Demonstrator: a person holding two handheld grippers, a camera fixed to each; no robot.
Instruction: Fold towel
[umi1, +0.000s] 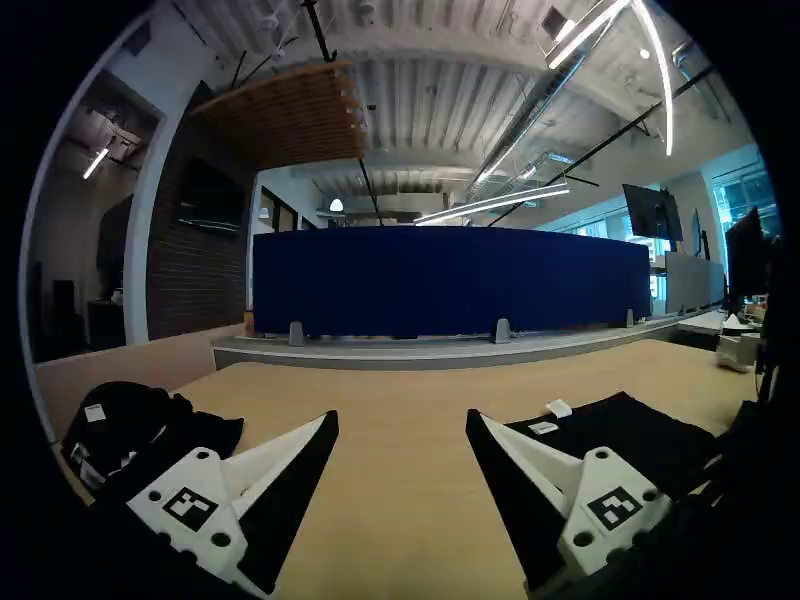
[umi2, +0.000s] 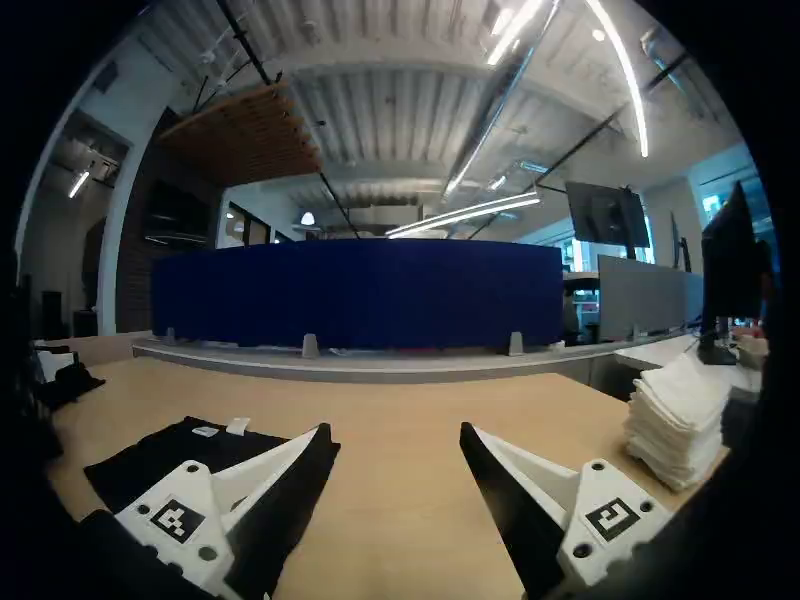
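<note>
A flat black towel with small white tags lies on the wooden table, behind the right finger of my left gripper. That gripper stands open, nothing between its fingers. In the right gripper view the same black towel lies at the lower left, partly behind the left finger of my right gripper, which is also open and holds nothing. A crumpled black cloth with a white tag sits at the table's left edge in the left gripper view.
A stack of folded white towels stands at the table's right edge. A long blue partition on a grey ledge runs along the far side. Monitors and desks lie to the right. A dark bundle sits far left.
</note>
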